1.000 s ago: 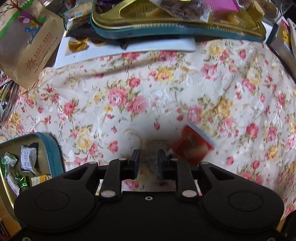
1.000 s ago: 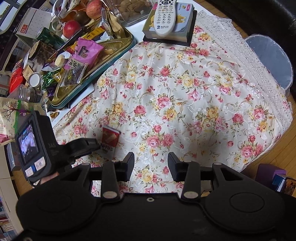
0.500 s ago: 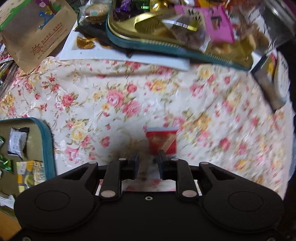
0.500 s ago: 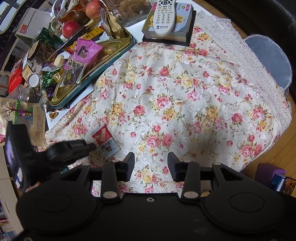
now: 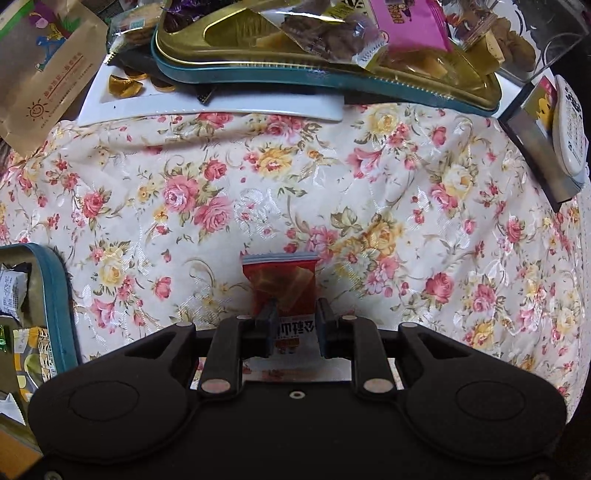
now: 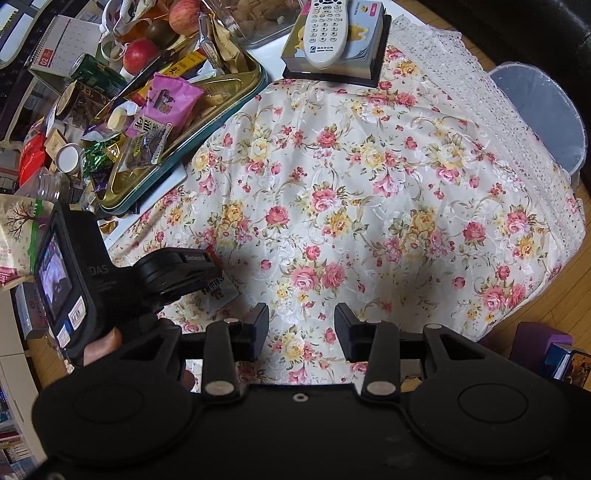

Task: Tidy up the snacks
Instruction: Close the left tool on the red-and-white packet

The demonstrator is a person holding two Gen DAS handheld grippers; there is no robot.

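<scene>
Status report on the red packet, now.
Left gripper jaws opening over red packet, packet flat on cloth. Right gripper open, empty. Nothing in the way.

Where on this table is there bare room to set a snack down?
The flowered tablecloth lies bare between the gold snack tray, the white remote control and the lace edge. It is crowded around the tray and near the red snack packet.

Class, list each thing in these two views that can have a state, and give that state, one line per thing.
Left gripper: jaws opening, red snack packet between them.
Right gripper: jaws open, nothing between them.
Red snack packet: lying flat on the floral tablecloth, sealed.
Gold tray: piled with snacks.
Teal-rimmed tin: open, wrapped snacks inside.
Remote control: resting on a box.
</scene>
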